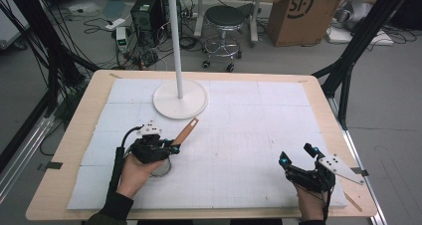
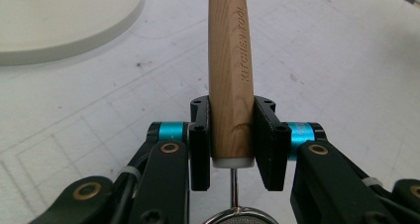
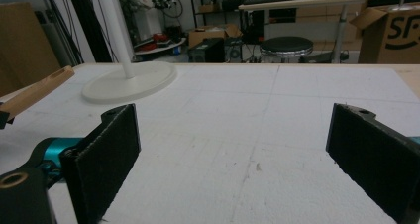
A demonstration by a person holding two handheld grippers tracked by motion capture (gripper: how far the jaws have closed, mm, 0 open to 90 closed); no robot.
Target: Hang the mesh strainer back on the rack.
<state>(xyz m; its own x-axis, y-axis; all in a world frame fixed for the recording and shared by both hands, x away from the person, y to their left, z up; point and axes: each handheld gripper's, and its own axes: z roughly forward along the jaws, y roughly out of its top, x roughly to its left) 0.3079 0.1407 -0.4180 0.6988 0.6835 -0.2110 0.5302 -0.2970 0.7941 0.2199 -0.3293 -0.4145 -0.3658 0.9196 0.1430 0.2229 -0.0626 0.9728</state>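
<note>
Overhead, the left tool (image 1: 171, 148) grips a wooden handle (image 1: 187, 131) that slants up toward the white round stand base (image 1: 180, 101), its tip just short of the base's near rim. A metal ring (image 1: 161, 169) of the same utensil shows beneath the left hand (image 1: 137, 172). The right tool (image 1: 297, 154) hovers well apart from the base over the counter (image 1: 249, 135), its jaws spread.

Along the left tool (image 2: 232, 135), both pads (image 2: 200, 135) press the handle (image 2: 230, 75), stamped KITCHEN TOOL; the base (image 2: 64, 21) lies beyond.

Along the right tool (image 3: 237, 154), the jaws stand wide with nothing between; the handle (image 3: 34, 92) sits beside the base (image 3: 130, 81).
</note>
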